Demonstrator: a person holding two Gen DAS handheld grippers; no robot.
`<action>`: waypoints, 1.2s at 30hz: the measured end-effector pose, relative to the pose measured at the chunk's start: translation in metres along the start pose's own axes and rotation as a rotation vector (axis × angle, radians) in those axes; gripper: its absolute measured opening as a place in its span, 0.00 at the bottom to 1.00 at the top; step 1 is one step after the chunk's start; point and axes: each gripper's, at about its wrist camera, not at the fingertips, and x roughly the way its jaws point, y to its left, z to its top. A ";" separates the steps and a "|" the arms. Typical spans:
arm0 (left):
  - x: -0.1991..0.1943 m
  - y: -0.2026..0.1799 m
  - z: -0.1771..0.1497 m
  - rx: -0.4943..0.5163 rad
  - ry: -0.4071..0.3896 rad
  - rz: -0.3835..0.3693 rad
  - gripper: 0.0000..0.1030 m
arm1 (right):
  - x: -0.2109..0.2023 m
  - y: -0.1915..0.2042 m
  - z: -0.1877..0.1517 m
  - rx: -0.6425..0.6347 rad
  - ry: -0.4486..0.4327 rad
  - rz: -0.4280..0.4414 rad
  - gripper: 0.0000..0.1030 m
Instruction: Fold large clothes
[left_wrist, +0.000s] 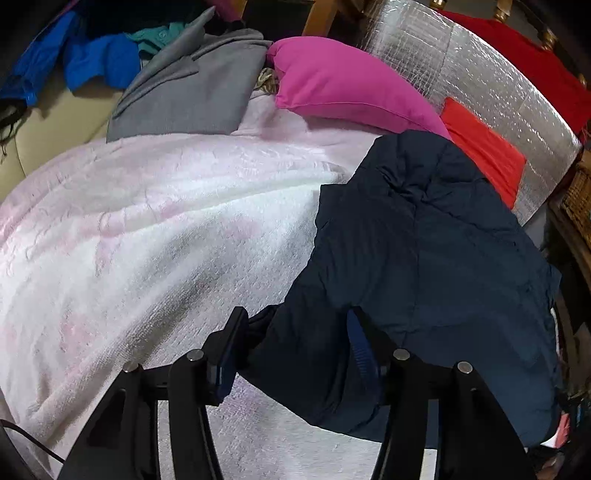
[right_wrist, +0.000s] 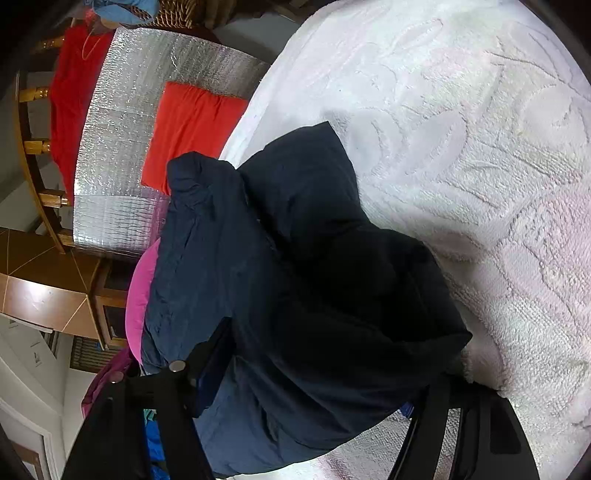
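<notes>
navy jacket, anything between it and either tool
Nothing visible. The navy jacket already fills the gap of the left tool and of the right tool, lying on the white blanket.

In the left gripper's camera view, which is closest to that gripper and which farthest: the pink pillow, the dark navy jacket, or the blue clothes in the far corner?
1. Navy jacket: right between the left gripper fingers, lower right.
2. Pink pillow: beyond the jacket, upper middle, on the white blanket.
3. Blue clothes: farthest, upper left corner, past the grey garment.

Navy puffer jacket (left_wrist: 424, 240) bunched on white bedspread (left_wrist: 147, 221).
</notes>
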 end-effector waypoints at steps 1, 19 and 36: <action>0.000 -0.002 0.000 0.009 -0.005 0.007 0.55 | 0.000 0.000 0.000 -0.002 -0.001 0.000 0.73; -0.001 -0.008 -0.004 0.058 -0.019 0.048 0.55 | 0.010 0.016 -0.002 -0.122 0.060 0.016 0.92; -0.035 0.002 -0.007 0.057 -0.079 -0.084 0.12 | -0.030 0.031 -0.028 -0.250 -0.138 -0.021 0.31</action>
